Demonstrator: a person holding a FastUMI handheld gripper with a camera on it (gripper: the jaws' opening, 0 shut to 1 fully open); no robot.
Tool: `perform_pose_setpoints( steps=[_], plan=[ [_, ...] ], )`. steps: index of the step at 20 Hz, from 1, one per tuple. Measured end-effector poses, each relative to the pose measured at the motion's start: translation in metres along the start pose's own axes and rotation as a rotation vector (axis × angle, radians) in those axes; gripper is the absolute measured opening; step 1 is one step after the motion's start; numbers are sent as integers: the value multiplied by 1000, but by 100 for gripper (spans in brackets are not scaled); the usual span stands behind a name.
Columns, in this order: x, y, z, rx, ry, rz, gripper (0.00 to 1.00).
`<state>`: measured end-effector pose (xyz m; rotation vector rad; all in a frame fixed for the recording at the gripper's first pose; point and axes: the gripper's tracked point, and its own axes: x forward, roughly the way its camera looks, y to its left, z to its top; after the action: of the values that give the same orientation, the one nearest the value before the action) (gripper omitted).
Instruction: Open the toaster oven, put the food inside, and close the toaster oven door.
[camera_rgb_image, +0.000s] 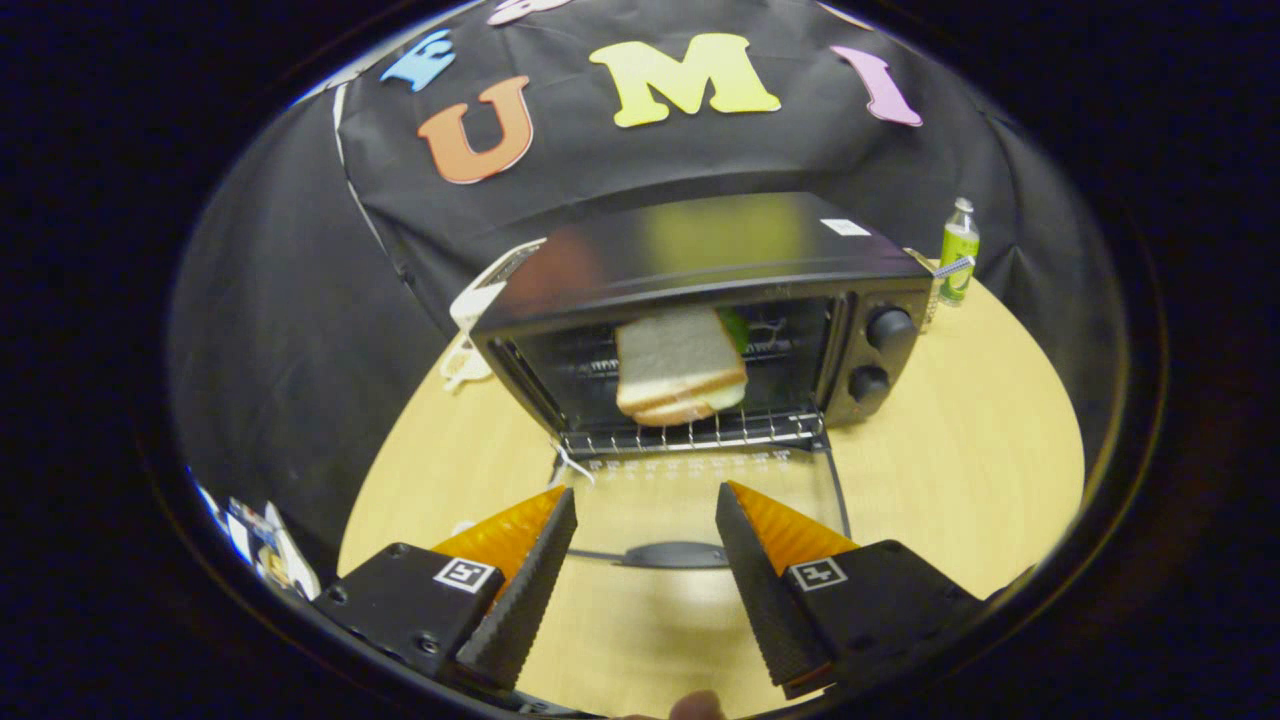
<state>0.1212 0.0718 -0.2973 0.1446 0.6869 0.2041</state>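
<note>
Hand-held gripper (646, 505) spread wide, empty. Sandwich (680, 365) sits on the rack inside the toaster oven (700, 300), at 12 o'clock beyond the fingers. Glass door (700, 500) lies flat open; looks light, hinged; lift by its handle (675, 554) between the fingers.

Staged recording booth, not a real kitchen: black cloth wall (700, 160) draped behind a light wood table (960, 440). Kitchen props only: toaster oven (700, 300) far centre, green bottle (958, 250) far right. White object (480, 310) left of the oven, possibly a rack. Clutter near left, too blurred to identify.
</note>
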Motion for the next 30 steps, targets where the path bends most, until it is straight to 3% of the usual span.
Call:
perform_pose_setpoints(
  steps=[7,14,21,24,30],
  plan=[
    [38,-22,-90,28,127,-62,92],
    [65,-30,-96,21,120,-128,92],
    [42,-24,-78,23,55,-158,92],
    [18,-16,-56,42,-12,-149,92],
    [-10,-7,17,-35,-187,-171,92]
  ],
)
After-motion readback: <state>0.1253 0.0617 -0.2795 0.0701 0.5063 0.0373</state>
